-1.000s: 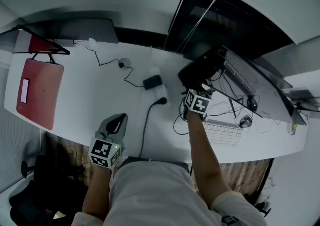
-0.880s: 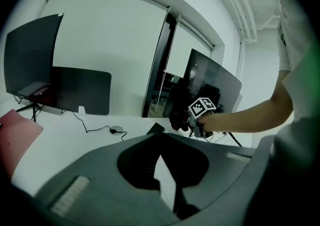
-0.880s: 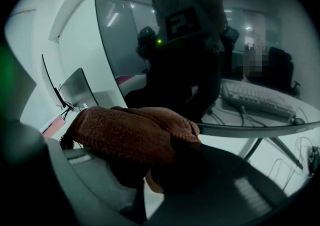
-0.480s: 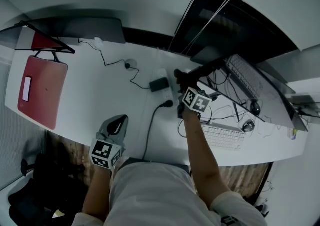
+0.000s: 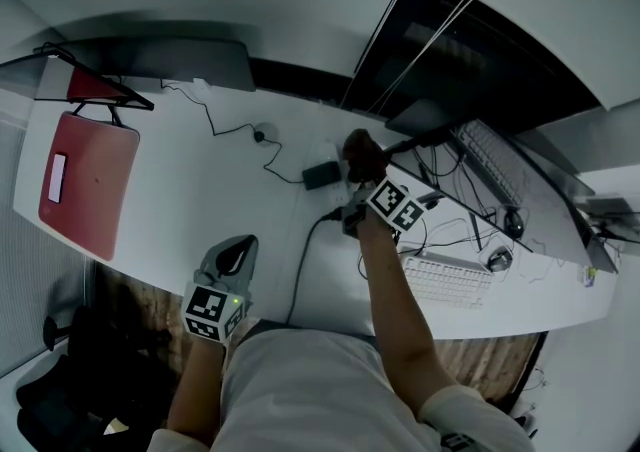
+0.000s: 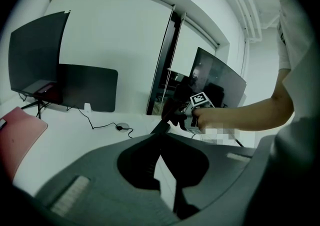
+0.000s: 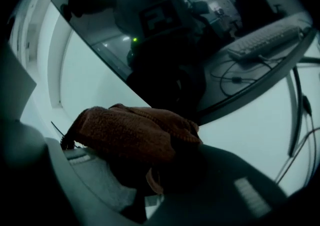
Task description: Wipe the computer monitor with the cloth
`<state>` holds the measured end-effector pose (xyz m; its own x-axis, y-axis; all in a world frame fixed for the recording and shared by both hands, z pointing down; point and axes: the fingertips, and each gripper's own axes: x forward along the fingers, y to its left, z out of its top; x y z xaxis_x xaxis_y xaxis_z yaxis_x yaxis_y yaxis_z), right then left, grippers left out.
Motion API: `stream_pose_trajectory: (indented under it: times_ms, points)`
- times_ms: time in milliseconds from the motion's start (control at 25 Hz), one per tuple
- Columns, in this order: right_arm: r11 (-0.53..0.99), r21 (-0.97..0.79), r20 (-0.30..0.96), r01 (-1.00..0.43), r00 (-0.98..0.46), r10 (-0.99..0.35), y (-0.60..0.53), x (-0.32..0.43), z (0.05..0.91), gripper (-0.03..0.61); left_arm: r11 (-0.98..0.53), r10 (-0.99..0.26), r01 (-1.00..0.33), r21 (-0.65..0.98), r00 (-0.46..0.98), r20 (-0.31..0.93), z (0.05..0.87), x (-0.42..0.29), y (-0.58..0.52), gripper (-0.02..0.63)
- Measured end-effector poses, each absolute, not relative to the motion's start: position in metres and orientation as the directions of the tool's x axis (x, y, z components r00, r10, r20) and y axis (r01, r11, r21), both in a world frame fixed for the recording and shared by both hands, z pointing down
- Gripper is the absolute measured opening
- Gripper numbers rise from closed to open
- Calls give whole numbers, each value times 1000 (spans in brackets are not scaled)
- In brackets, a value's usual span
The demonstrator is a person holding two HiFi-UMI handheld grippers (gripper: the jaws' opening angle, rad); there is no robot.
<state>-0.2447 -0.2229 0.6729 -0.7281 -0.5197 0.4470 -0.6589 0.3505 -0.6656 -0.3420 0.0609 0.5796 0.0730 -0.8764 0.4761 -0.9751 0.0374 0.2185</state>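
Logging state, near to far. L gripper sits at near edge of desk, just ahead of my torso. Its jaws are pressed together at tips, nothing between, w/ only a sliver of desk showing through lower down. Keyboard lies right of my R forearm, also by near edge, w/ mouse just beyond its right end. R arm is stretched fwd over mid-desk. R gripper is pinching a brown cloth, bunched up and bulging over the jaws. Cloth is up at monitor's lower-left corner, in front of the dark screen. Can't tell if it touches the glass. Screen reflects gripper and keyboard. Black adapter w/ cable is just left of cloth. Red pad is at desk's far left, well apart. 2nd screen stands at back left.
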Motion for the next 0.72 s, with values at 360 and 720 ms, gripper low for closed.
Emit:
stream_pose_trajectory:
  times_ms: [360, 720]
  points:
    - [279, -810, 292, -516, -767, -572, -225, -249, 641, 40, 44, -877, -977, 210, 63, 476, 577, -344, 62, 9]
    - [289, -854, 189, -434, -774, -604, -225, -248, 590, 40, 21, -886, -979, 204, 76, 458, 568, -340, 60, 9]
